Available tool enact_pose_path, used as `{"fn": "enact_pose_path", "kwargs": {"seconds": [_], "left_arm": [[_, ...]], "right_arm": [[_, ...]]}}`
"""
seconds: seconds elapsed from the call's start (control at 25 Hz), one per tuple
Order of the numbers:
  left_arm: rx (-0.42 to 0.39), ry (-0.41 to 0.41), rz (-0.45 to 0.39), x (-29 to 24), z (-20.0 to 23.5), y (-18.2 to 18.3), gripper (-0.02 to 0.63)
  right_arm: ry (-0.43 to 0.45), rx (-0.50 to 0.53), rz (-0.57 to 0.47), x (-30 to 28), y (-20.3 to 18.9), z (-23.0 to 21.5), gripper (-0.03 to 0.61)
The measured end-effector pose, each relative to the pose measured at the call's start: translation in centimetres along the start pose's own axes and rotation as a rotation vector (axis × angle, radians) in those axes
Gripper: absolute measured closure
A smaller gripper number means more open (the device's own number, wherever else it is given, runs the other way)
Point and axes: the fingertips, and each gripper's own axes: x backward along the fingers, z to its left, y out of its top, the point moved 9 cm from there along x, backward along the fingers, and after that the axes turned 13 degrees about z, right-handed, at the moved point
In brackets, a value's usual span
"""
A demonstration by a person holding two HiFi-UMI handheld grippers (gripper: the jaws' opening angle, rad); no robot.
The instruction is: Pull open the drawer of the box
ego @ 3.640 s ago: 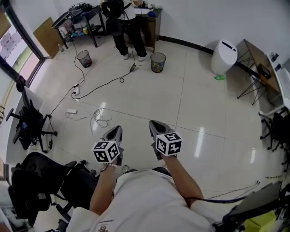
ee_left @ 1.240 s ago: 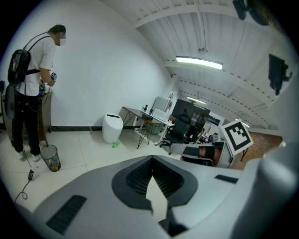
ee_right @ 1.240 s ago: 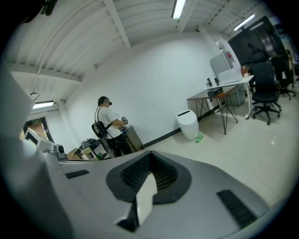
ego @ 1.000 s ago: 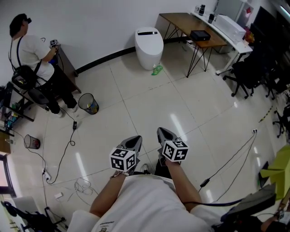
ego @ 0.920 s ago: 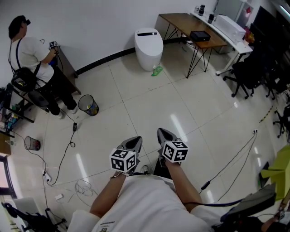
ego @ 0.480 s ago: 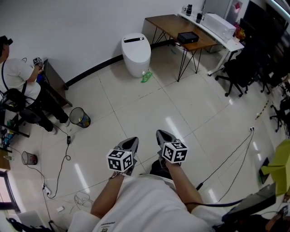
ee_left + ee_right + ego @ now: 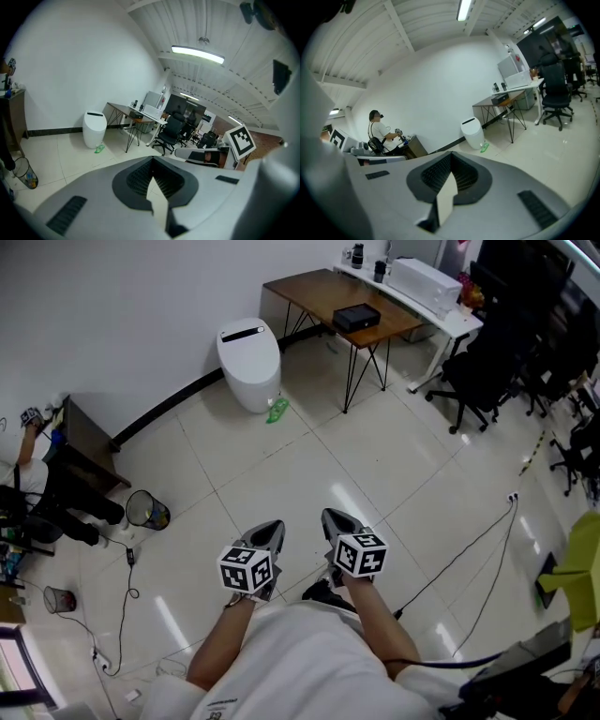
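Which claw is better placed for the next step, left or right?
Neither clearly. Left claw and right claw sit side by side, both shut and empty; no drawer box shows. Marginal lean right: the wooden table lies that side.

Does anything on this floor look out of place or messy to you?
Yes. A green item, probably a bottle, lies on the floor beside the white rounded bin by the wall. A loose black cable also trails across the open tiles at right, where someone walking might trip.
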Motion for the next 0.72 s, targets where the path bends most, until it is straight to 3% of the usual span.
{"fn": "enact_pose_path", "kwargs": {"seconds": [0.32,0.72], "left_arm": [[-0.041,-0.028,0.017,-5.4,-2.1,4.4,0.612],[-0.074,-0.049,0.023,-9.4,-4.4,7.1,0.612]], "right_arm": [[-0.028,-0.043,-0.014,0.8,2.6,-5.9,0.592],[-0.036,-0.068,-0.031,1.7,4.4,-10.6,0.592]]}}
